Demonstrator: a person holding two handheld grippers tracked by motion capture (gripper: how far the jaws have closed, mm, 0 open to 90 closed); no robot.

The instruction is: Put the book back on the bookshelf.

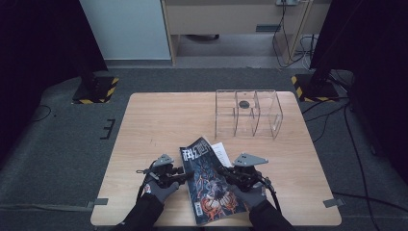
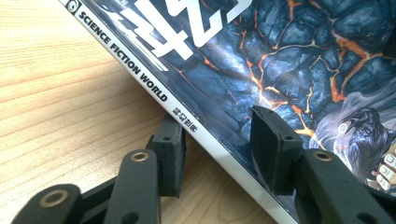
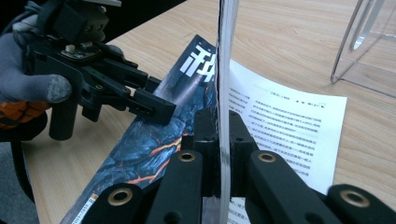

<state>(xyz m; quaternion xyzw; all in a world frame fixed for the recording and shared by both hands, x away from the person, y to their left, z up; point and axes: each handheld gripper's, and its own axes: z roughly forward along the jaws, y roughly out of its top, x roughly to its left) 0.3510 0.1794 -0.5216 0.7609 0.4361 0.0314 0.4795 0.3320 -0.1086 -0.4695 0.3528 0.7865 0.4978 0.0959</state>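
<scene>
Glossy paper, dark with orange lava cracks: the magazine lies at the near edge of the wooden table, its fore-edge lifted. The right gripper is clenched on that page edge, apparently to raise it. The left gripper straddles the spine, one jaw under and one over, pads not yet pressing. Farther right stands a clear acrylic rack, probably where the magazine is headed.
</scene>
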